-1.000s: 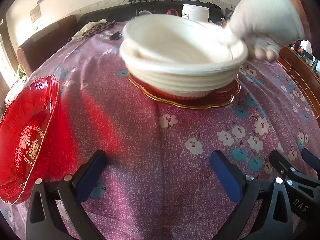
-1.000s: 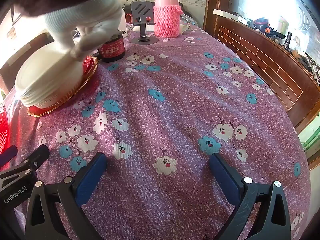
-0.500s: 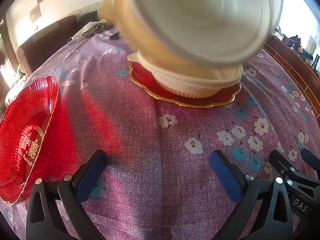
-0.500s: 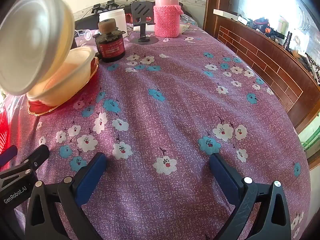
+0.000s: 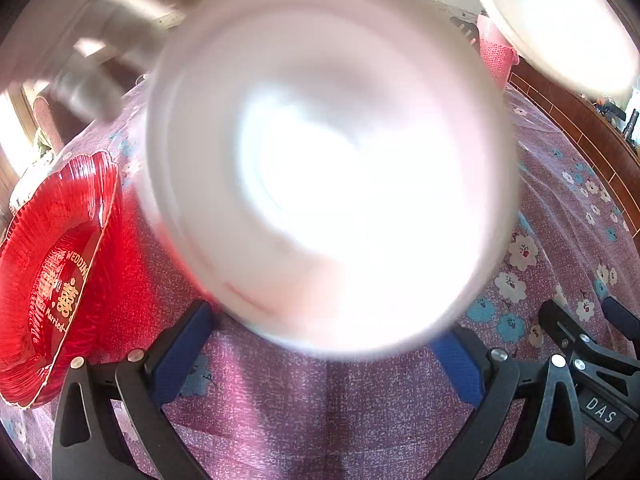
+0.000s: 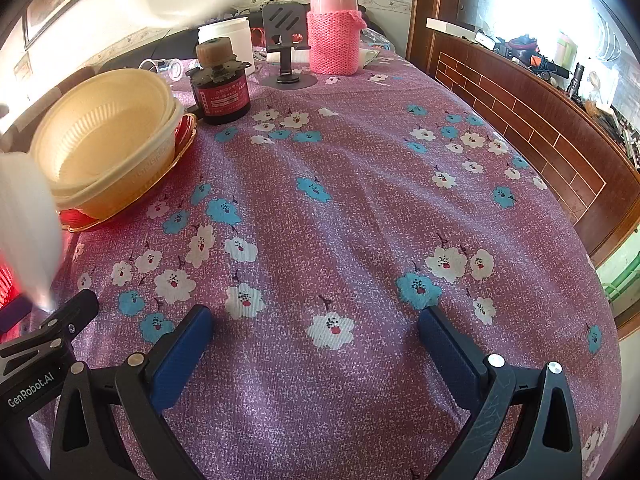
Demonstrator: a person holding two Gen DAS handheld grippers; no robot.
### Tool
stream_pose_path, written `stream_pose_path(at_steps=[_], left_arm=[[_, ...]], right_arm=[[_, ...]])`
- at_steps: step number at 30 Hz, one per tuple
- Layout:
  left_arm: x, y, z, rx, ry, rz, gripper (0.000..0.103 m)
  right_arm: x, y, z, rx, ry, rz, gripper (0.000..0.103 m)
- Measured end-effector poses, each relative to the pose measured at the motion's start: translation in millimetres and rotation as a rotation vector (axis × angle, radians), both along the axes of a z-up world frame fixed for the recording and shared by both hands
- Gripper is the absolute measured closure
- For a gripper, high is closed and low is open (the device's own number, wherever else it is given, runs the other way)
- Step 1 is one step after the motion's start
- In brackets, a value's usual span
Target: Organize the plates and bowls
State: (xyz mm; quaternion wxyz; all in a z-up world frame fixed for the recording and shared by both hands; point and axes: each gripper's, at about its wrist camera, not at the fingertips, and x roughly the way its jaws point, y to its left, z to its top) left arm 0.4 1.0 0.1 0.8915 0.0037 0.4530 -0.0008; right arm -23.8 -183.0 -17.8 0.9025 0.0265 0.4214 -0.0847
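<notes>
Purple floral tablecloth [image 6: 360, 208] over a round table, brick-pattern wooden ledge [image 6: 540, 120] along the right of the right wrist view. In the left wrist view, red wedding plate [image 5: 56, 280] at the left edge; blurred white bowl [image 5: 332, 176] filling the centre, just above and in front of the left gripper [image 5: 320, 344], its 2 blue pads spread wide and gripping nothing. Blurred gloved hand [image 5: 80, 68] at upper left, contact with the bowl unclear; second white bowl [image 5: 560, 24] at upper right. In the right wrist view, stacked cream bowls [image 6: 108, 144], empty, on a gold-rimmed red plate [image 6: 176, 148] at middle left; dark jar [image 6: 222, 88] beside them, pink flask [image 6: 334, 20] at upper centre. Right gripper [image 6: 316, 340] wide open, empty, over bare cloth.
</notes>
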Motion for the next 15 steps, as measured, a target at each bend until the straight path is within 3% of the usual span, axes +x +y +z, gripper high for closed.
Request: stream_pose_path(at_steps=[15], left_arm=[[1.9,0.3,4.9,0.0,-0.001,-0.001,0.0]], right_arm=[[-0.4,-0.1,-0.1,0.0,0.0,0.0,0.001]])
